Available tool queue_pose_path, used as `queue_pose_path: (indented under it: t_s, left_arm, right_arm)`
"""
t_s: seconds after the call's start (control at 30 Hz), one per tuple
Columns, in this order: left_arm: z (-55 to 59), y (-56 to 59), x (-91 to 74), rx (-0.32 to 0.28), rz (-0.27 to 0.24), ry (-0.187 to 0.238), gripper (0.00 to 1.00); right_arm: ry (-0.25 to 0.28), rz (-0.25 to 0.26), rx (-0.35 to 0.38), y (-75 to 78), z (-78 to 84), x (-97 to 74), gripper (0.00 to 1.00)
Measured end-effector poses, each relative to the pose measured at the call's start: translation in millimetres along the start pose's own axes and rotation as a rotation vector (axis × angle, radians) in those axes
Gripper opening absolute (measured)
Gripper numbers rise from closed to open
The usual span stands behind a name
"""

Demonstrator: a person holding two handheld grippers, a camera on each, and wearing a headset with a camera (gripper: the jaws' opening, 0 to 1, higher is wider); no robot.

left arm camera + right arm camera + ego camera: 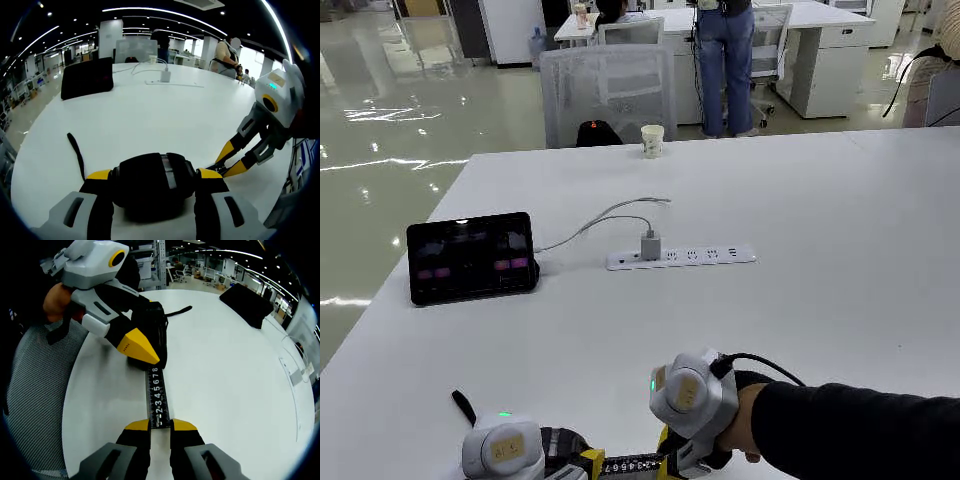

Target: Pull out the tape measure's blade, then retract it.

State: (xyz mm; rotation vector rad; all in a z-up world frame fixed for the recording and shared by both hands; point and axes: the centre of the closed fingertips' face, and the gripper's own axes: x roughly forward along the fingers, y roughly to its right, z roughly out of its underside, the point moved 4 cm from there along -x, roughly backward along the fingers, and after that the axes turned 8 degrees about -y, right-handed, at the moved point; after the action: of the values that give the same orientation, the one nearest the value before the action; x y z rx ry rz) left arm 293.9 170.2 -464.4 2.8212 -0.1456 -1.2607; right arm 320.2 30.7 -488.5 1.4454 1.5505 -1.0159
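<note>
Right gripper view: right tongs (161,424) pinch the blade (156,395), marked 2–8; left tongs (155,174) clamp the tape measure (150,187).

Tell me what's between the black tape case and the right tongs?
A short stretch of black numbered blade joins the black plastic case to the right tongs, seen in the right gripper view.
</note>
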Motion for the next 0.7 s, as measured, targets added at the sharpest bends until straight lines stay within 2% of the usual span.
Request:
queue_pose_path:
  t_s: [0.7]
  left_arm:
    - [0.4,1.5,0.3,0.000,0.007,0.001,0.60]
  right_arm:
    - [0.035,0.009,0.020,-2.0,-5.9,4.0,0.11]
